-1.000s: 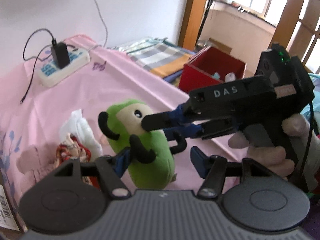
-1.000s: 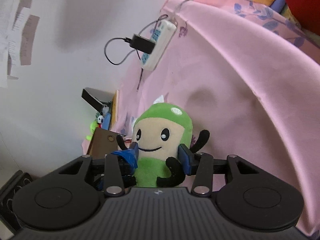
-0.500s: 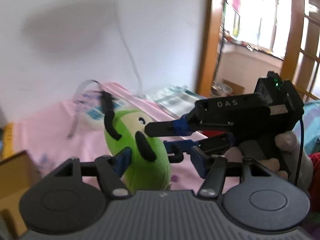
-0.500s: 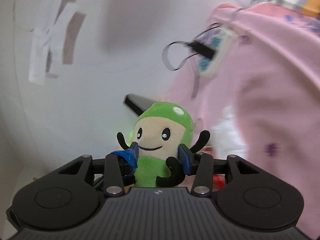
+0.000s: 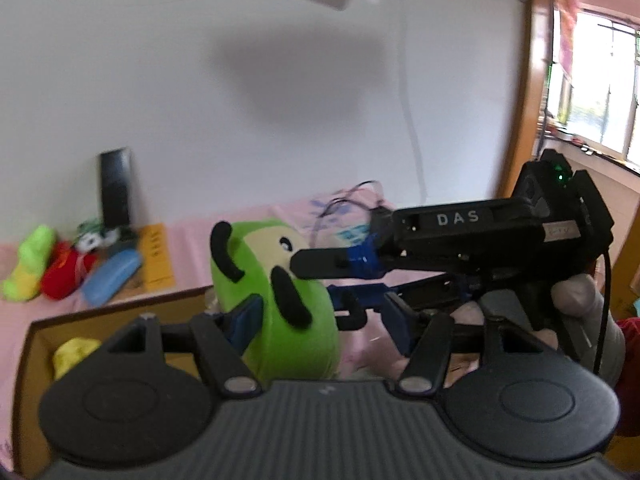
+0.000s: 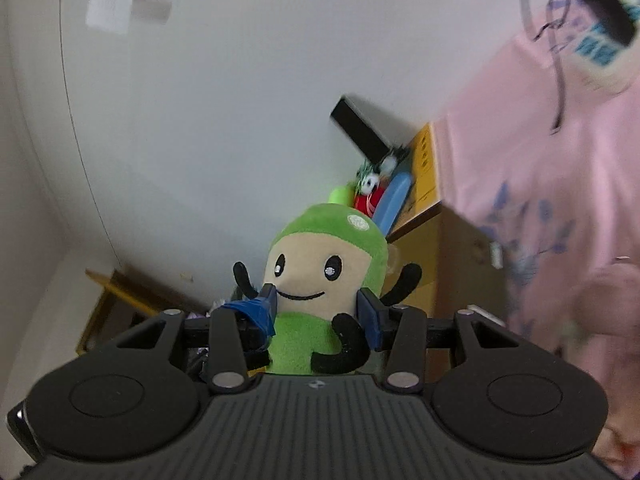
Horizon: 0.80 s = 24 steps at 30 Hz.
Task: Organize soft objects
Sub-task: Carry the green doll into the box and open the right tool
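Plush over the box!
Right gripper (image 6: 316,312) clamps the plush (image 6: 320,280) upright; left gripper (image 5: 324,320) holds its side, box (image 5: 100,320) just below.

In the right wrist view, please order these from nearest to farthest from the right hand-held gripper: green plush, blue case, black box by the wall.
1. Green plush: between the right hand-held gripper fingers.
2. Blue case: behind the plush, upper right.
3. Black box: farthest, against the wall.

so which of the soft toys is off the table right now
The green plush with black limbs, pinched by the right gripper and beside the left gripper. The lime and red toys lie by the wall.
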### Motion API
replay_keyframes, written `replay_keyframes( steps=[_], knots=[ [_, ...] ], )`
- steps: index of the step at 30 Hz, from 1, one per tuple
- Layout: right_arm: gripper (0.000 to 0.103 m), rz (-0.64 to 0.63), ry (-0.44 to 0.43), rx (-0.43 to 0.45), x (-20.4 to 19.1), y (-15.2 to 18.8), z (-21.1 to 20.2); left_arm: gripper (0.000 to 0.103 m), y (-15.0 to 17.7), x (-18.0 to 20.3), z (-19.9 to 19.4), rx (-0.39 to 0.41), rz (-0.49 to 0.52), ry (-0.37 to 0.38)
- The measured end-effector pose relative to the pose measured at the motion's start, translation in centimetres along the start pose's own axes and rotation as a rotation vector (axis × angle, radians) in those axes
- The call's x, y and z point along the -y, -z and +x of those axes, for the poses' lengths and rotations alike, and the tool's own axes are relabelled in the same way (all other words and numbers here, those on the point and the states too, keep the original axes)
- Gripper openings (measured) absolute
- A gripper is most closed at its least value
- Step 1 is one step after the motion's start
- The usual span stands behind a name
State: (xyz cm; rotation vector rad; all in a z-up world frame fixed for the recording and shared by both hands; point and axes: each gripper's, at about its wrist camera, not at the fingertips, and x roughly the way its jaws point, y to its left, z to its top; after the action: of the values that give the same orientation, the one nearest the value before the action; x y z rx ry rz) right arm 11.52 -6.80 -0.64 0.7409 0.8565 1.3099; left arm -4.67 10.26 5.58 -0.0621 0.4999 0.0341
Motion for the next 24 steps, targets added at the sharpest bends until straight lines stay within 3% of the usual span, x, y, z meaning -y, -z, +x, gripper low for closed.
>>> replay_keyframes(
  steps=[11, 18, 24],
  knots=[
    [0.029, -0.021, 0.159, -0.145, -0.8, 0.2, 10.8, 0.063, 2.5, -10.0, 3.5, -0.100, -0.085, -0.066],
    [0.029, -0.043, 0.296, -0.243, -0.1, 0.3, 16.3, 0.063, 4.4, -13.7, 6.8, -0.196, -0.126, -0.102],
    [0.030, -0.045, 0.353, -0.332, 0.8, 1.0, 18.9, 0.063, 5.9, -15.6, 8.4, -0.290, -0.166, -0.160]
  ],
)
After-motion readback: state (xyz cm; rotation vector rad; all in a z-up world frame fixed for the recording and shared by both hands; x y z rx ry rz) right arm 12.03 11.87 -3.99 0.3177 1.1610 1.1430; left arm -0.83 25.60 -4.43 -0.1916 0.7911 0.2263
